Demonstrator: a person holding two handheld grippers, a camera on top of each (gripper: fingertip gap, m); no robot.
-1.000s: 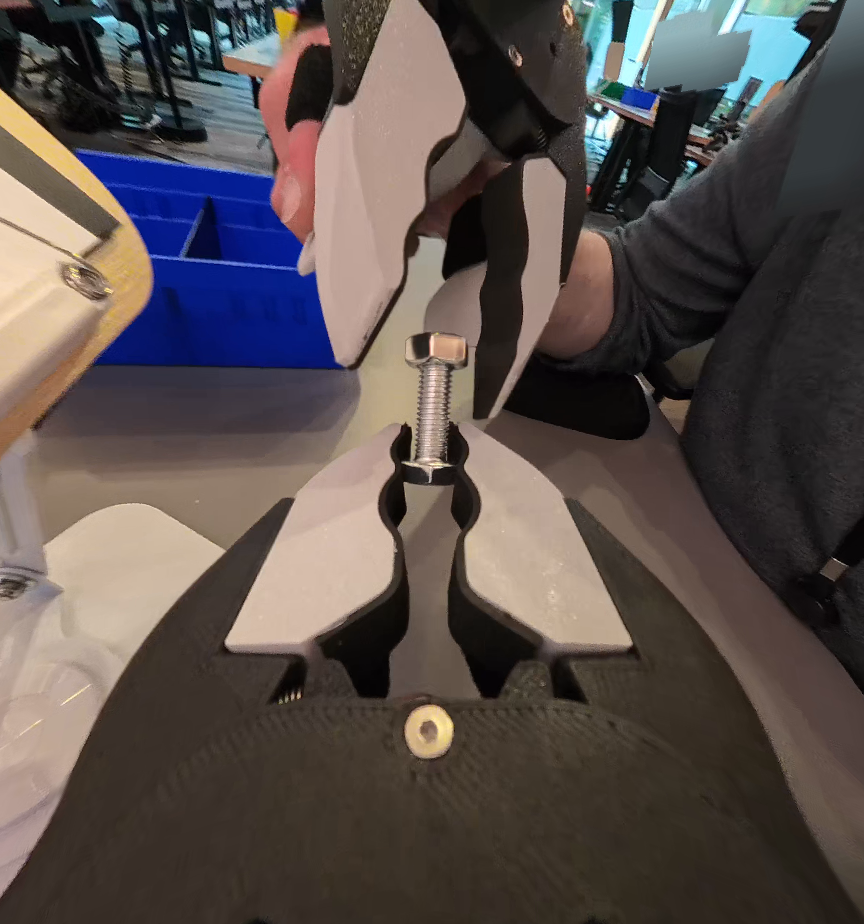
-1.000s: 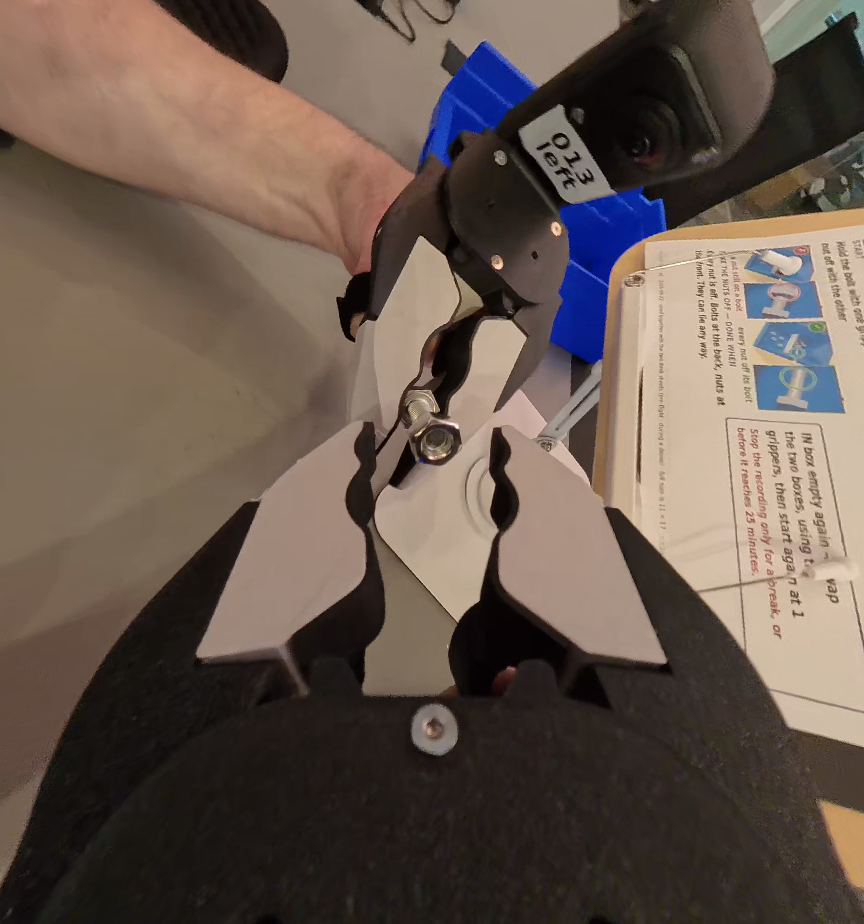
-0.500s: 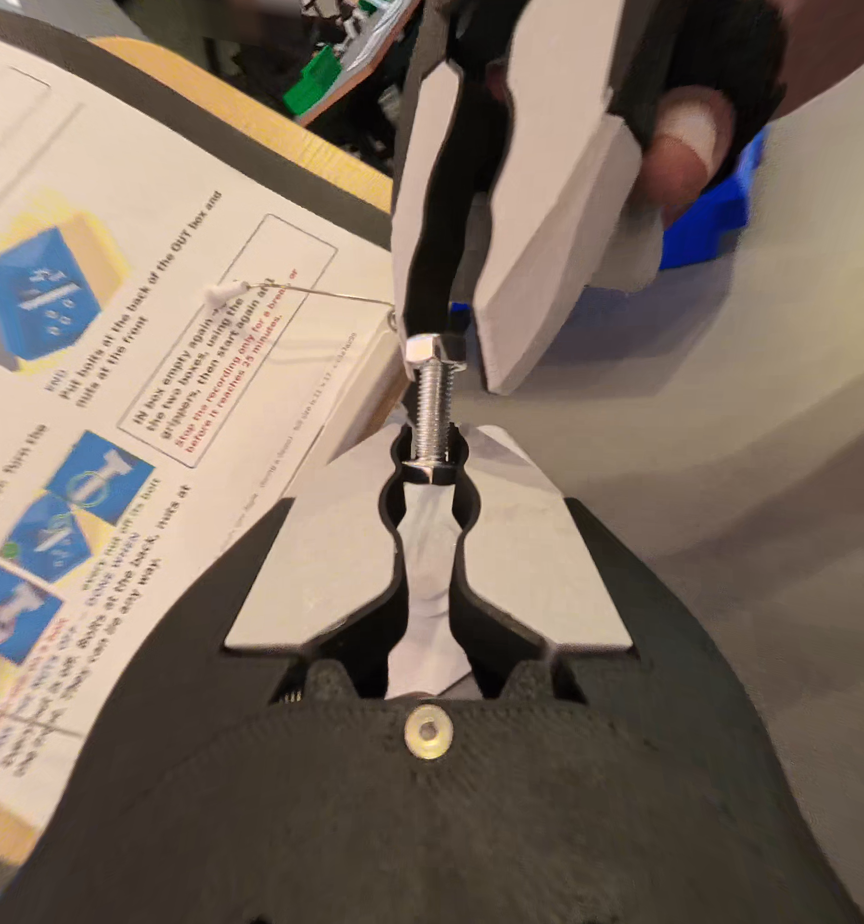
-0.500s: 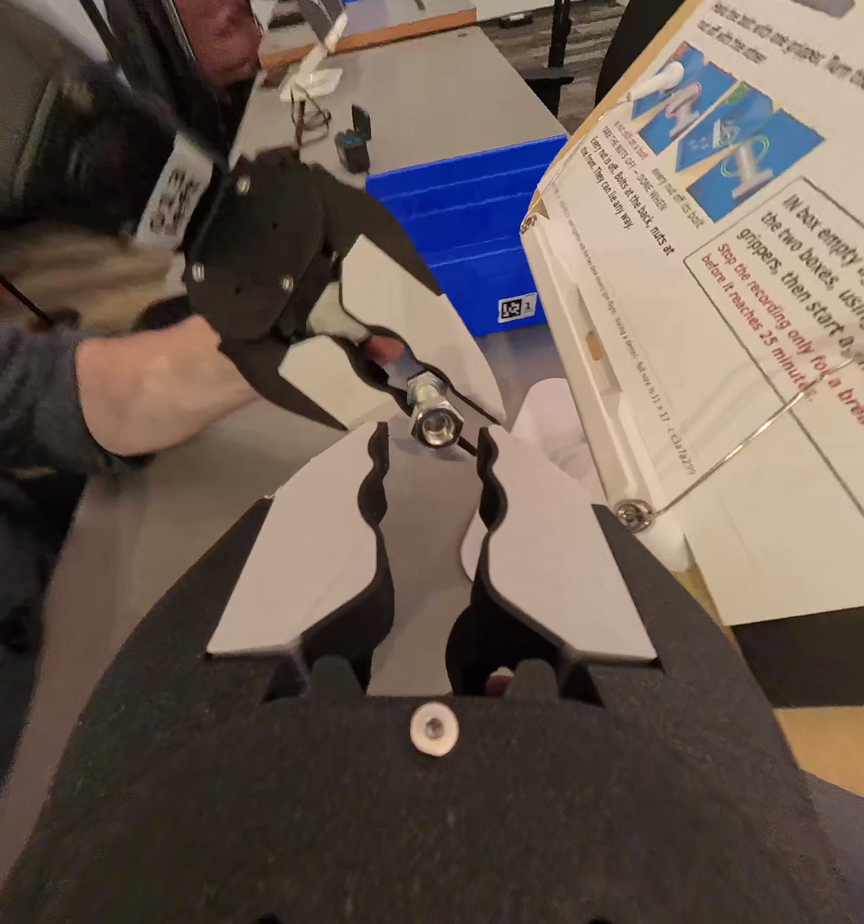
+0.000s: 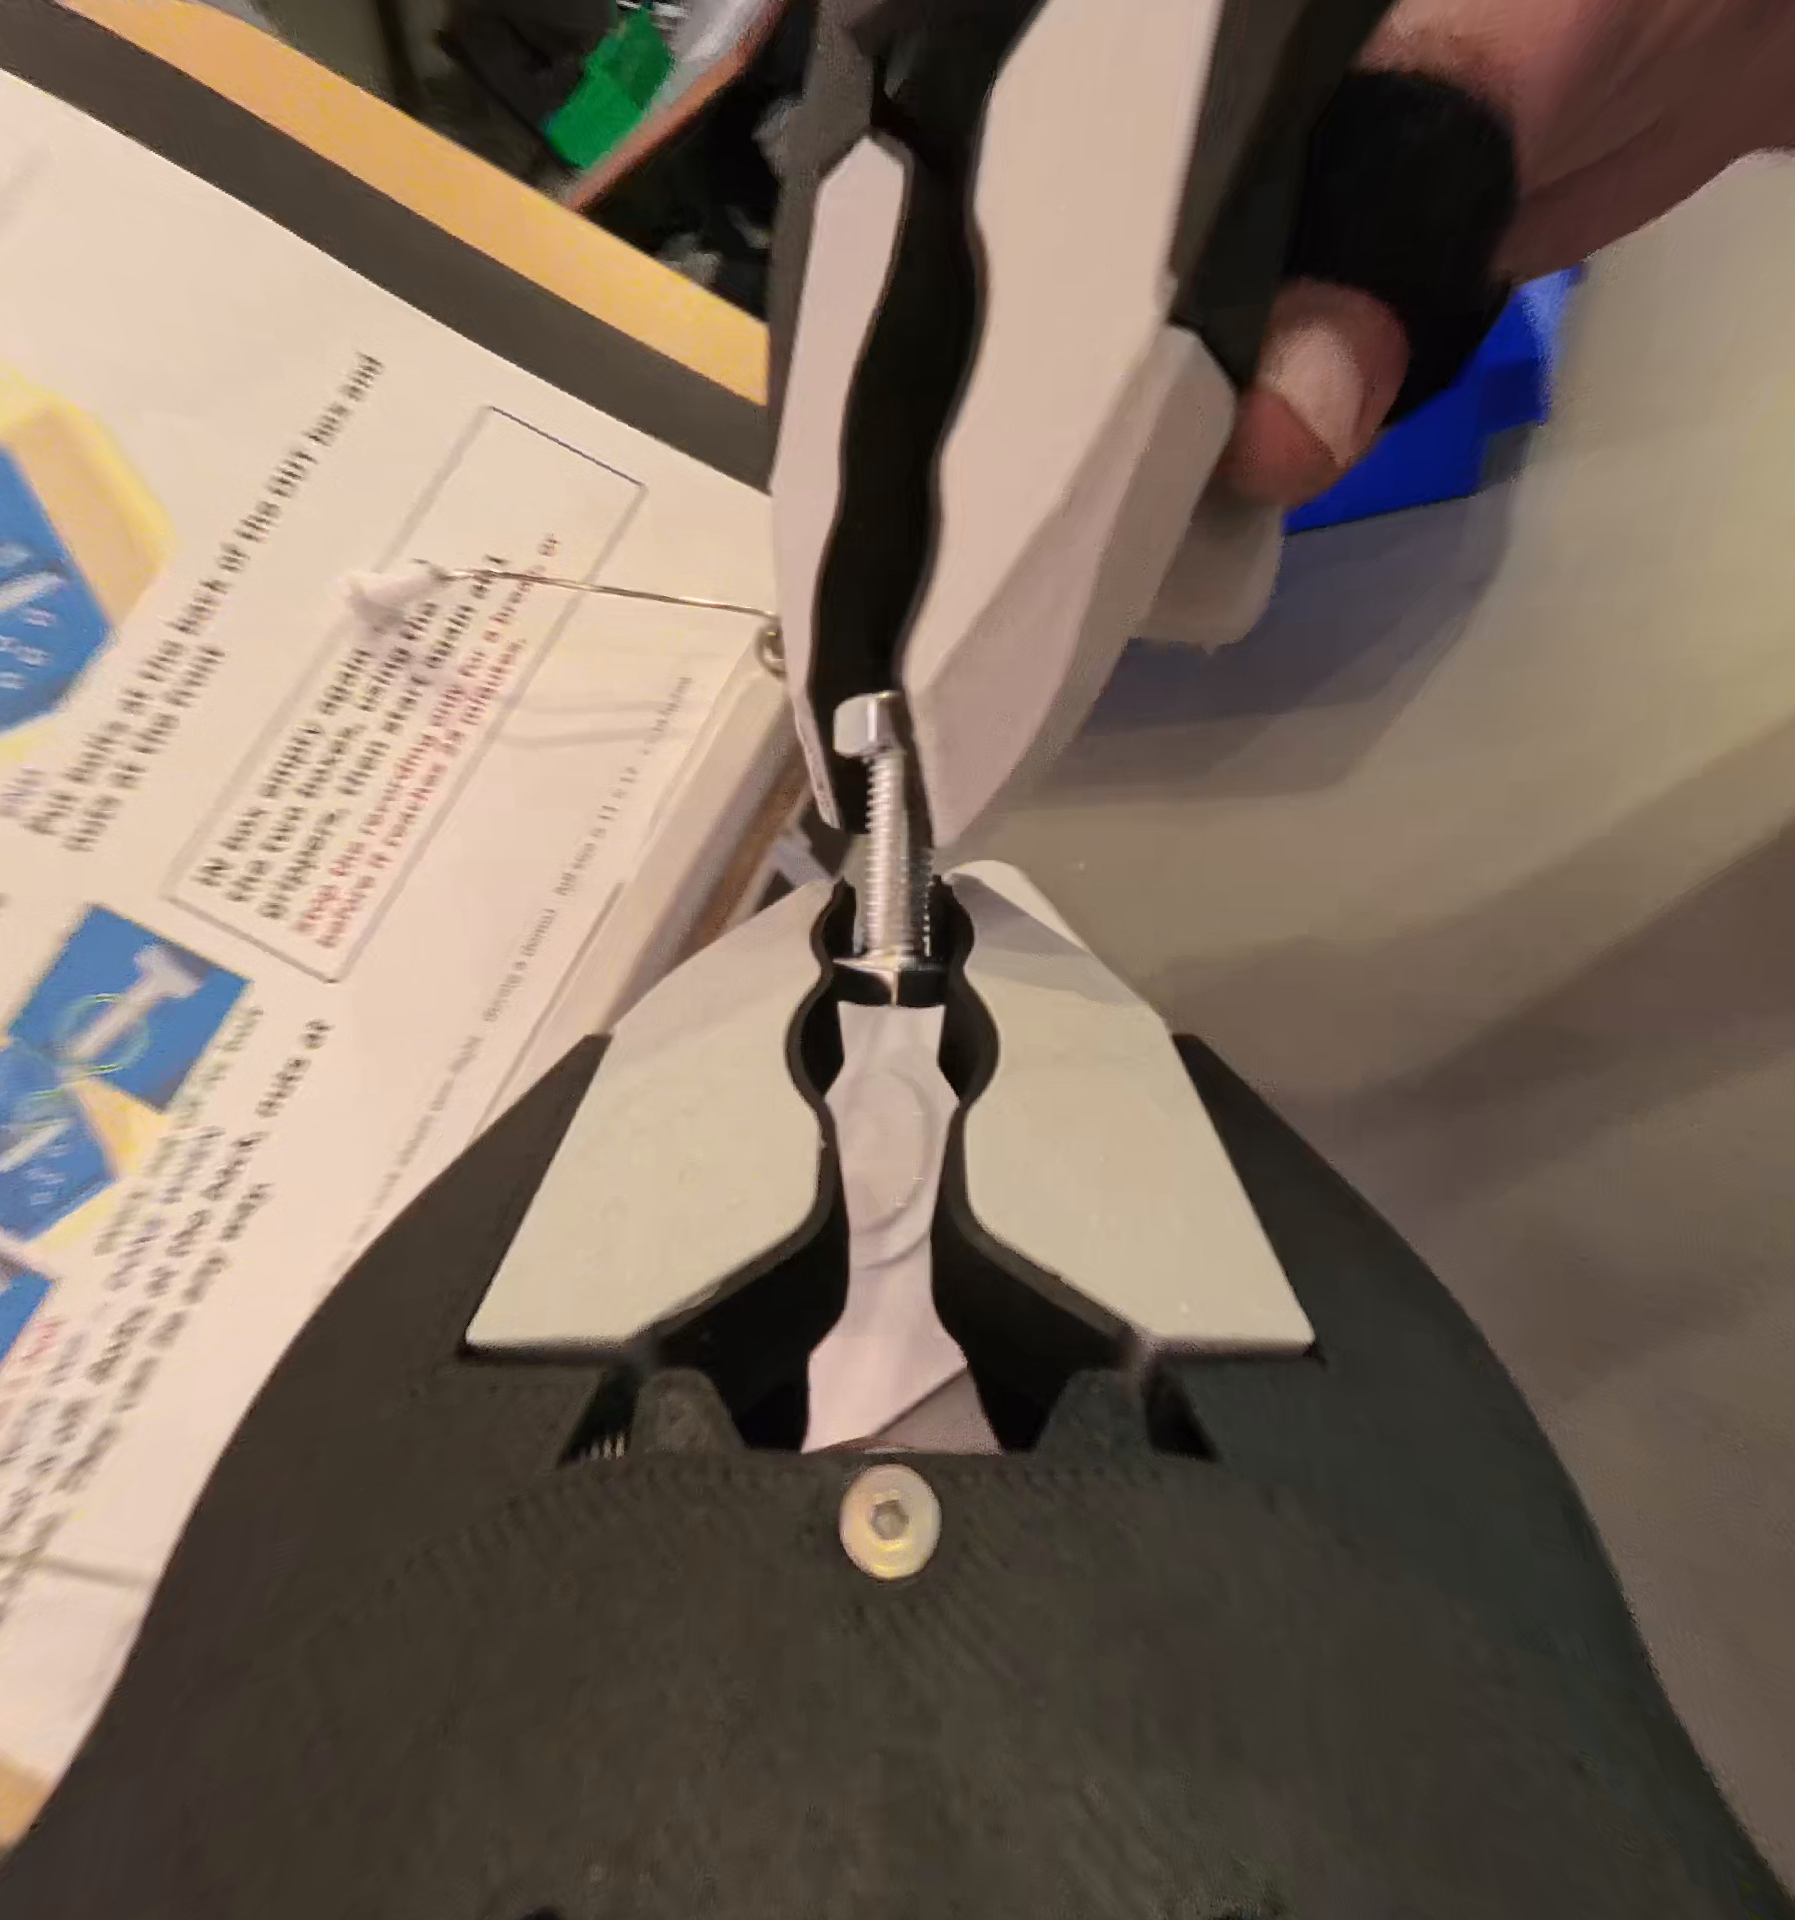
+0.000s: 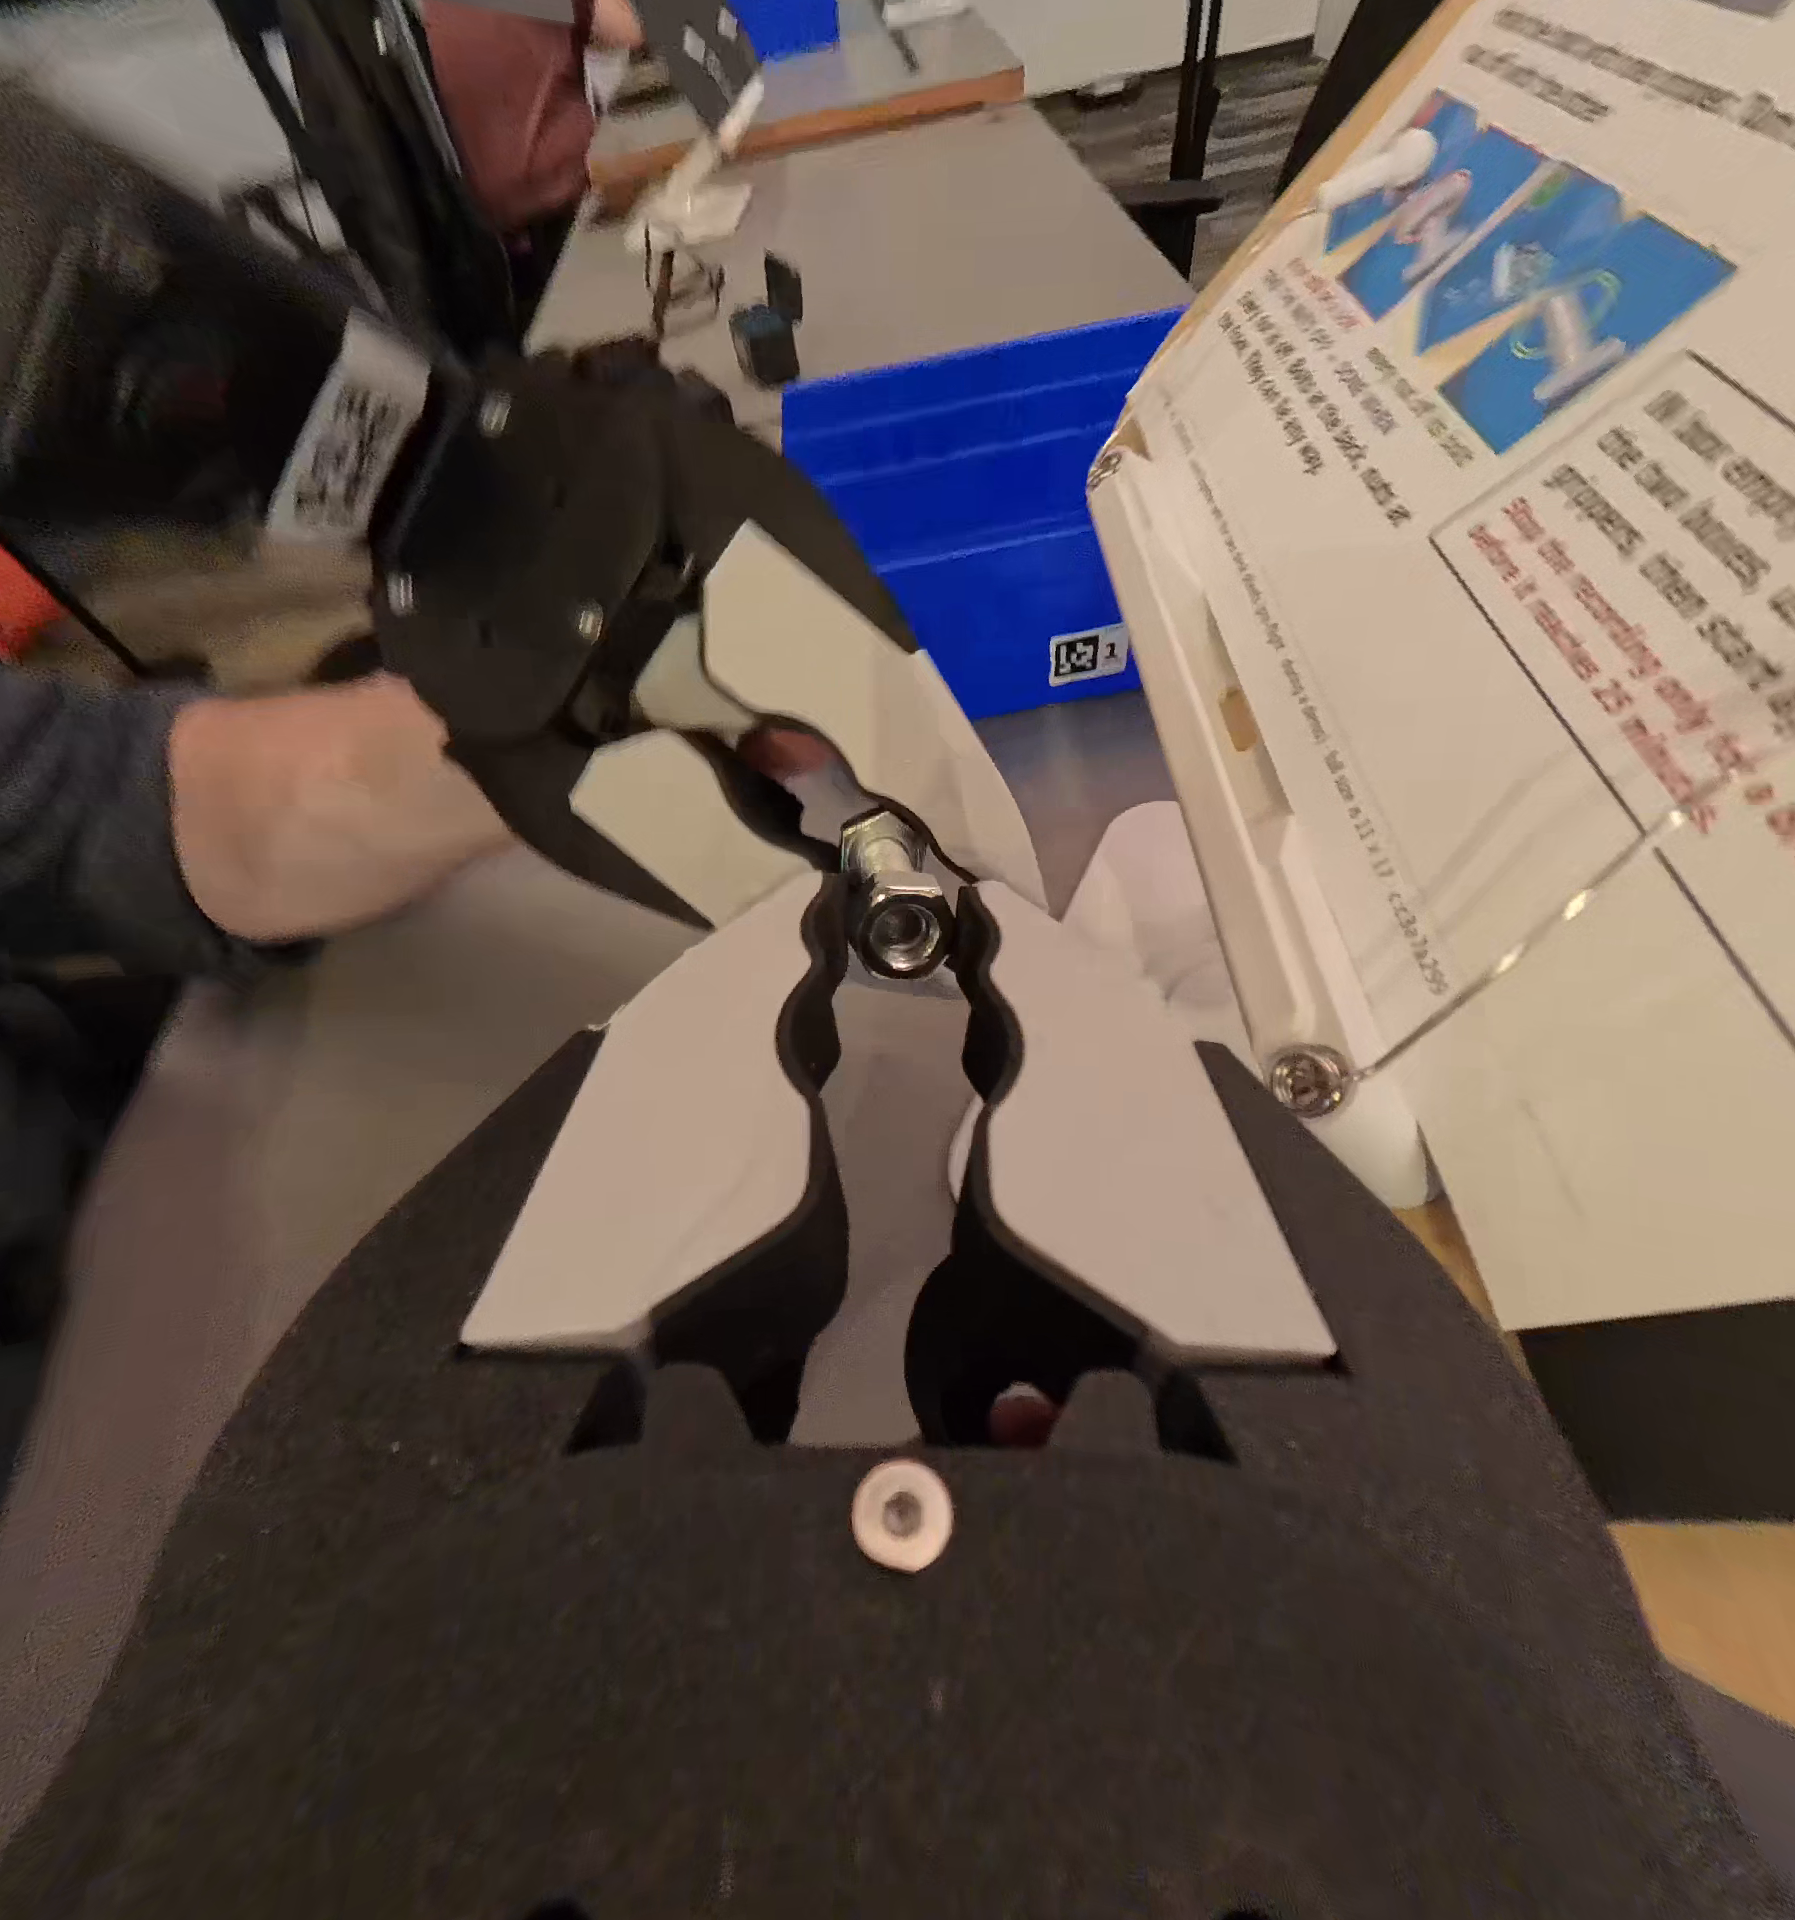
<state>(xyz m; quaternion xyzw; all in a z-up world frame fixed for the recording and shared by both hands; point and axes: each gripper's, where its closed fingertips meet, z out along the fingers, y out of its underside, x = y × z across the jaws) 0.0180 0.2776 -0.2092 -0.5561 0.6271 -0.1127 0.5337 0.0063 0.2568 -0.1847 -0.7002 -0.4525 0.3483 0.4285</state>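
Left hand-held gripper point(image 5: 888, 920) nearly closed, pinching bolt point(image 5: 888, 862) by head. Right hand-held gripper point(image 6: 898, 914) nearly closed, pads pressed on nut point(image 6: 898, 930). Nut on bolt's thread end, not off. Both above bench point(image 6: 353, 1091), near blue bin point(image 6: 955, 520).

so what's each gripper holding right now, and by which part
Left gripper grips the silver steel bolt at its head end, by the shank. Right gripper is closed on the silver hex nut at the bolt's other end.
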